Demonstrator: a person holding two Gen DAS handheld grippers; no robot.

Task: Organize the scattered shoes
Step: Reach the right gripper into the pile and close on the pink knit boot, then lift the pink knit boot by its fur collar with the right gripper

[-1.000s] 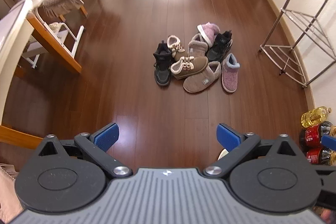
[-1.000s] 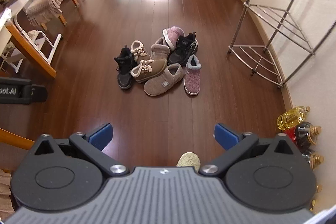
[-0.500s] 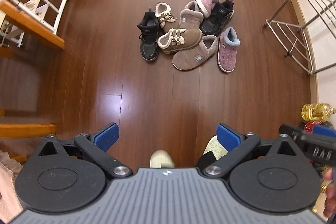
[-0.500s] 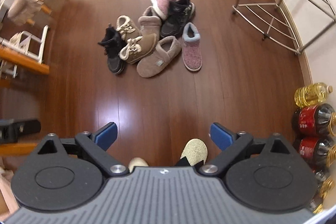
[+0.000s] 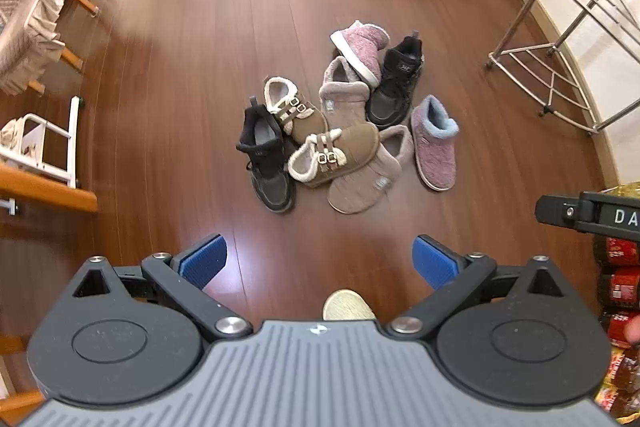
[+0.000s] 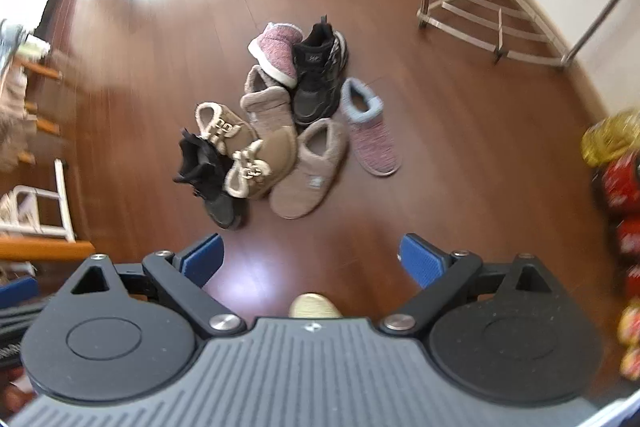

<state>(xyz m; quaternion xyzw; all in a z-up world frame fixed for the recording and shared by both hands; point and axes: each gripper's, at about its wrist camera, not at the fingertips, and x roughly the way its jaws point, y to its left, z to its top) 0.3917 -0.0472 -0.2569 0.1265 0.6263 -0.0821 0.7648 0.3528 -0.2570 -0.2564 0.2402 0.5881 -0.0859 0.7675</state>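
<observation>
Several shoes lie in a heap on the dark wooden floor ahead of both grippers. A black sneaker (image 5: 266, 159) is at the heap's left, a brown strapped shoe (image 5: 334, 155) rests on a taupe slipper (image 5: 366, 179), and a pink bootie (image 5: 435, 143) sits at the right. A second pink bootie (image 5: 362, 47) lies tipped at the back beside another black sneaker (image 5: 396, 83). The same heap shows in the right wrist view, with the taupe slipper (image 6: 310, 171) nearest. My left gripper (image 5: 318, 261) and right gripper (image 6: 310, 259) are both open and empty, well short of the shoes.
A metal corner rack (image 5: 560, 39) stands against the wall at the right. Bottles (image 6: 618, 167) line the right wall. A wooden table edge (image 5: 48, 193), a white stool (image 5: 44, 147) and a chair (image 5: 36, 27) are at the left. A person's slipper toe (image 5: 348, 305) shows below.
Both views have moved closer to the heap, and the shoes appear larger. The right wrist view is blurred from motion. Both grippers stay open.
</observation>
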